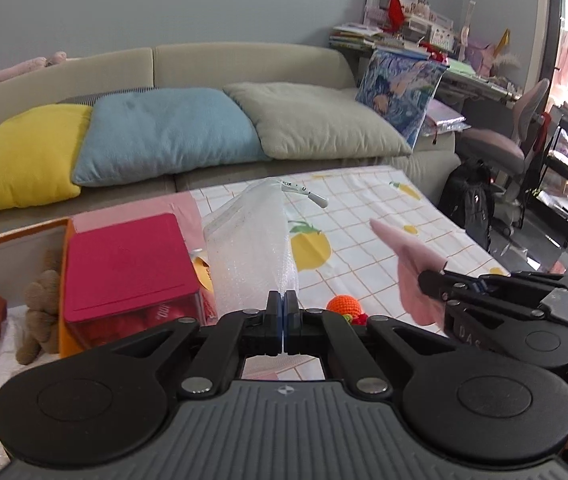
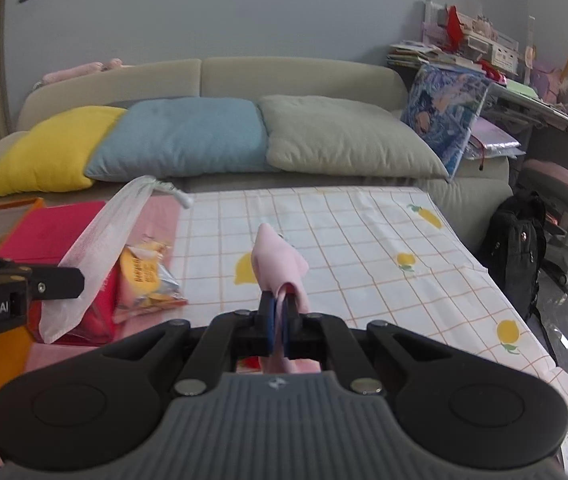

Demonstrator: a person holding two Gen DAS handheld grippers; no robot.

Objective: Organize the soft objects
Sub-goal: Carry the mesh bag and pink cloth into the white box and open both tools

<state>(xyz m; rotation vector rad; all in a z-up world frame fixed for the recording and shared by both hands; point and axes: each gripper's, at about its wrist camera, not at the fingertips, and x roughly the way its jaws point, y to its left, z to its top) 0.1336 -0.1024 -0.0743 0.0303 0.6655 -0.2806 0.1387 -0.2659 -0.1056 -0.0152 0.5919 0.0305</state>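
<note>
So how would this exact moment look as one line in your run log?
left hand-held gripper: shut on white mesh bag | right hand-held gripper: shut on pink cloth | both above checked tablecloth

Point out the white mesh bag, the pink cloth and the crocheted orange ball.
white mesh bag [image 1: 250, 248], left wrist view, middle of its translucent body.
pink cloth [image 2: 280, 264], right wrist view, bunched part above the jaws.
crocheted orange ball [image 1: 341, 305], left wrist view, its top.

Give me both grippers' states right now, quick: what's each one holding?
Left gripper: closed on the white mesh drawstring bag, lifted off the table.
Right gripper: closed on the pink soft cloth, also lifted.
</note>
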